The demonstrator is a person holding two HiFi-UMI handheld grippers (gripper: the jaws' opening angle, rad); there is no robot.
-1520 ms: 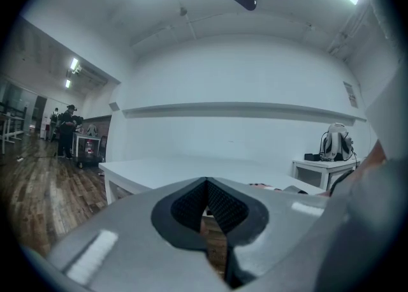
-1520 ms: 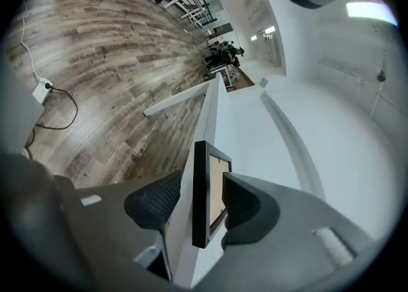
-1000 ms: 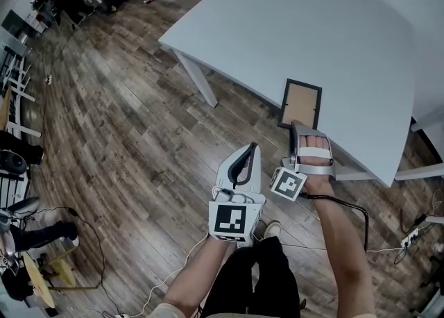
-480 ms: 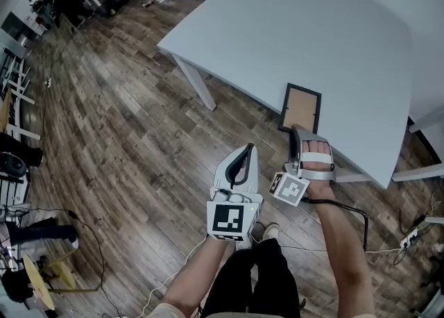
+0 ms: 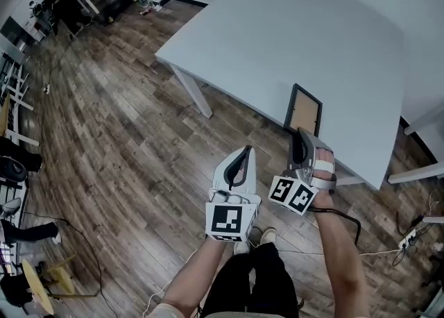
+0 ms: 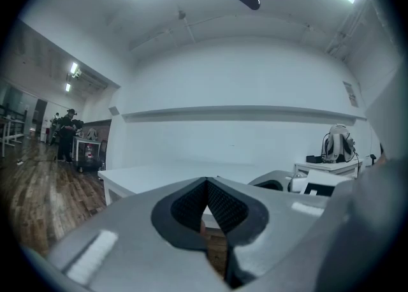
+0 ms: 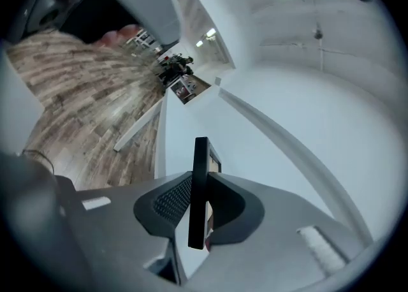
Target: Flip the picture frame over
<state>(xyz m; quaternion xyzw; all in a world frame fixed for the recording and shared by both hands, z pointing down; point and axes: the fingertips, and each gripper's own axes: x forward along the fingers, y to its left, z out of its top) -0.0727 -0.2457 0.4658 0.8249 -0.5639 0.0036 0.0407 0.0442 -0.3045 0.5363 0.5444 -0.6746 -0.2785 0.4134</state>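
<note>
The right gripper (image 5: 300, 136) pinches the near rim of the picture frame (image 5: 305, 112). In the right gripper view the black rim stands edge-on between the two pads, which are clamped on it. The frame is at the lower right of the head view, by the near edge of the white table (image 5: 298, 39). It is tipped up off the surface, with its brown backing board showing. The left gripper (image 5: 244, 151) hangs at the lower middle of that view, over the wooden floor (image 5: 125, 122) and short of the table. Its jaws are pressed together on nothing.

To do the turn well, the pinch should probably stay firm and deep on the rim while the wrist rolls. The far rim can then rest on the table as a pivot until the frame passes upright and lies down on its other face. A loose grip would likely let the thin rim twist out.

The table's near edge runs just below the frame, so a slip toward the person would drop it to the floor. Toward the upper middle of the head view the tabletop is wide and bare, and the frame is best carried that way.
</note>
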